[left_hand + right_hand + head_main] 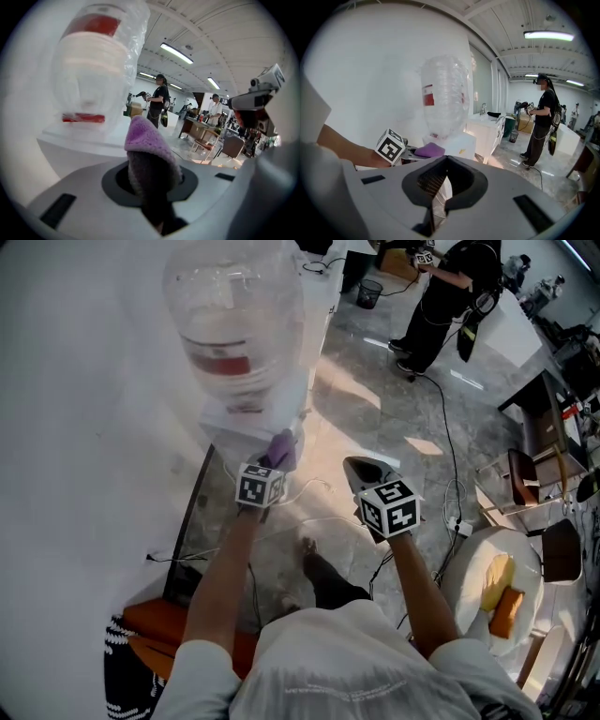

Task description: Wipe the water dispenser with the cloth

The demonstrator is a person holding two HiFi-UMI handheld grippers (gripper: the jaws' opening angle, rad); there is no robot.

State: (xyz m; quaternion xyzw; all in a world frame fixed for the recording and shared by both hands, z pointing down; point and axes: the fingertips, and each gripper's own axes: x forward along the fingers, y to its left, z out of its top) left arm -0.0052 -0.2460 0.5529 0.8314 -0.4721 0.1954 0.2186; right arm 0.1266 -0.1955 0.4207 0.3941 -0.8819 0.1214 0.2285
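Wiping looks barely begun: the left gripper (152, 183) clamps the fuzzy purple cloth (149, 147) by the white bottle-topped water dispenser's (246, 423) front corner, contact unclear, while the right gripper (440, 180) hangs closed, empty.

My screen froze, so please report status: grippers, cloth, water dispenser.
Left gripper shut on fuzzy purple cloth, at top edge of white water dispenser. Right gripper shut, empty, held aside. Nothing in the way.
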